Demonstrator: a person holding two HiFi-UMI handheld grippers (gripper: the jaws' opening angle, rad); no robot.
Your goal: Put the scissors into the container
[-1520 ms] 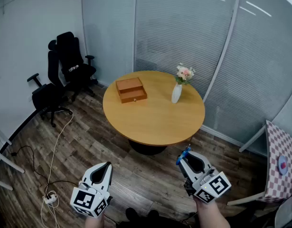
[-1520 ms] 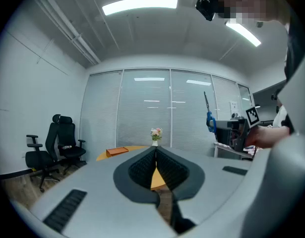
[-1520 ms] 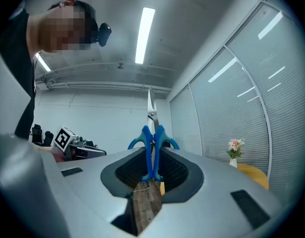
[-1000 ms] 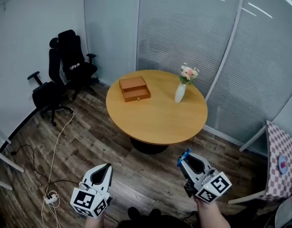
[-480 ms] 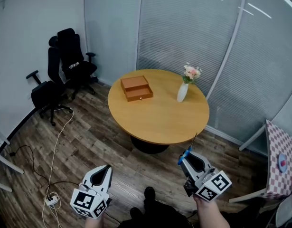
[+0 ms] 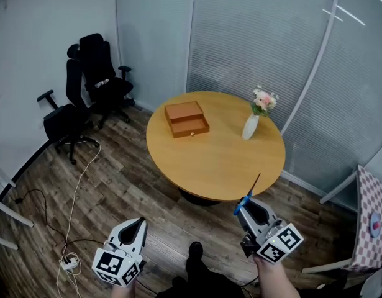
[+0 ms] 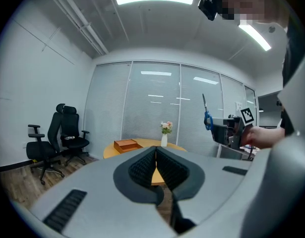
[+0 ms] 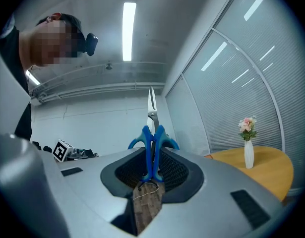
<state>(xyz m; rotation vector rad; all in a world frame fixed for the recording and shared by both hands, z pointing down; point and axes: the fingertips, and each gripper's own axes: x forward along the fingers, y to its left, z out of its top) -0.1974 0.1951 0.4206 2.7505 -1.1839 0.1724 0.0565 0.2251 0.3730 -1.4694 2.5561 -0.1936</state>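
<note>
Right gripper pinches the blue-handled scissors by the handles, blades slanting toward 1 o'clock. Left gripper, low at 7 o'clock, has its jaws pressed together on nothing. Beyond, on the round table, the wooden container sits at 11 o'clock and a flower vase at 1 o'clock.

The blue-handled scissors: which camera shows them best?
The right gripper view: the blue-handled scissors stand large and centred, handles pinched in the right gripper, blades pointing up. The head view shows only a small blue bit and a thin blade beyond that gripper. The left gripper view shows them tiny, far right.
</note>
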